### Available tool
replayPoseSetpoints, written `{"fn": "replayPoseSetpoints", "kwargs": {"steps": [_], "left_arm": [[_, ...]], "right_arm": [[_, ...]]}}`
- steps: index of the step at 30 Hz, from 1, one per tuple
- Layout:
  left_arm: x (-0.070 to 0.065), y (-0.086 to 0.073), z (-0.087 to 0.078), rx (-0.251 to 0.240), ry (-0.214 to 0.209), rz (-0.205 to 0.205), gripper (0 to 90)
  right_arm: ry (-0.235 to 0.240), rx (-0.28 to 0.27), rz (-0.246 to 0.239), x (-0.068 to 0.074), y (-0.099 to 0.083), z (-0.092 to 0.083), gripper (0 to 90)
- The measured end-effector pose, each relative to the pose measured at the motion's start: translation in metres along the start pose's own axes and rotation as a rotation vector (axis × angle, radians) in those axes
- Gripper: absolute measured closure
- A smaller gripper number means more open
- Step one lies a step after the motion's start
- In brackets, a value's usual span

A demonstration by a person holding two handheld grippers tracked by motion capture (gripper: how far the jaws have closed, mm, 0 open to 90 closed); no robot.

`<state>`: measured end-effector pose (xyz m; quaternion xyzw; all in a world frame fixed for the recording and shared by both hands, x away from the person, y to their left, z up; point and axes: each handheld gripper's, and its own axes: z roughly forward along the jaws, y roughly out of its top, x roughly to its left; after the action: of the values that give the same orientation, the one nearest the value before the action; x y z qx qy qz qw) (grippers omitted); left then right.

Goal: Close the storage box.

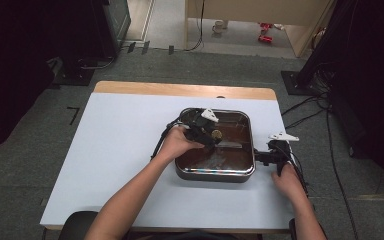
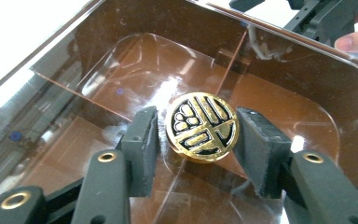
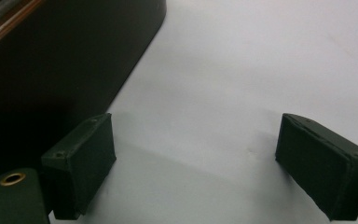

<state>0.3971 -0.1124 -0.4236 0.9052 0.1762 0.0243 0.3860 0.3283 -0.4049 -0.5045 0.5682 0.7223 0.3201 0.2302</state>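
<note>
My left fingers (image 2: 193,140) sit inside the glass-lidded pan (image 1: 215,172), spread either side of the lid's gold knob (image 2: 201,127), not gripping it. Right fingers (image 3: 196,163) released wide over bare table (image 3: 242,70), just beside the pan.

Your pan (image 1: 215,172) sits on the counter (image 1: 120,150), right of centre. The knob (image 2: 201,127) of its lid (image 2: 135,70) lies between your left gripper's (image 2: 196,135) jaws; your right gripper (image 1: 272,156) rests just beside the pan's right edge.
</note>
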Motion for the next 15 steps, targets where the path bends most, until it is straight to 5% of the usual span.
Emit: {"fn": "replayPoseSetpoints", "kwargs": {"steps": [4, 10, 15], "left_arm": [[-0.001, 0.000, -0.003, 0.020, -0.005, -0.015, 44.4], [0.004, -0.003, -0.016, -0.017, -0.089, -0.121, 37.8], [0.002, -0.005, -0.030, -0.047, -0.050, -0.111, 35.9]], "right_arm": [[0.000, 0.000, 0.000, 0.000, 0.000, 0.000, 11.3], [0.000, 0.000, 0.000, 0.000, 0.000, 0.000, 11.3], [0.000, 0.000, 0.000, 0.000, 0.000, 0.000, 11.3]]}}
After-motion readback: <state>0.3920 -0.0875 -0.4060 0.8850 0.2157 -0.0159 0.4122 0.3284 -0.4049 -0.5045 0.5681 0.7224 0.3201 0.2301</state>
